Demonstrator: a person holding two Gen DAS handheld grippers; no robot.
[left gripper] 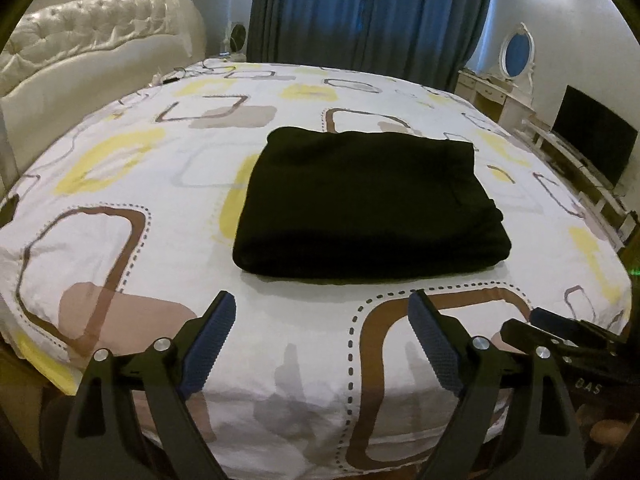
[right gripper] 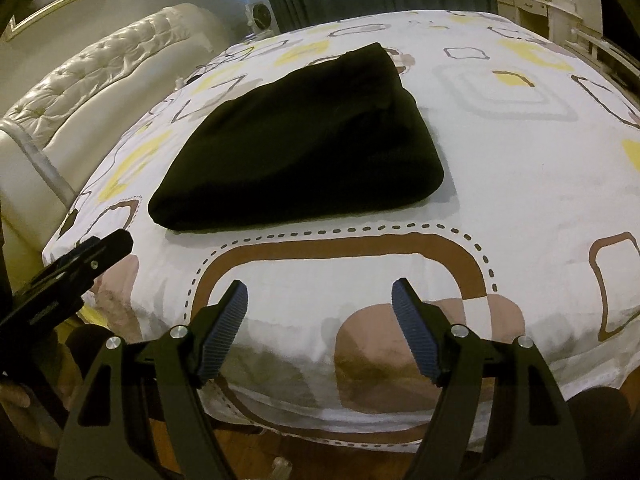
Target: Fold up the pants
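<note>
Left gripper [left gripper: 320, 320] spread wide over the near bed edge, gripping nothing. Right gripper [right gripper: 320, 308] likewise agape, empty, just beside it. Beyond both, bare patterned bedsheet [left gripper: 120, 200], nothing blocking. Further on, black pants [left gripper: 368, 204] folded into a thick rectangle, flat mid-bed, well apart from both claws. Behind, tufted headboard [left gripper: 100, 40] left, blue curtains [left gripper: 372, 8] centre, television [left gripper: 592, 140] right.

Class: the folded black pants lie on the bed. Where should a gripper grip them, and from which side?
Grip the thick rounded near edge of the black pants, coming in low from the bed's foot: it faces both open grippers, left gripper and right gripper.
</note>
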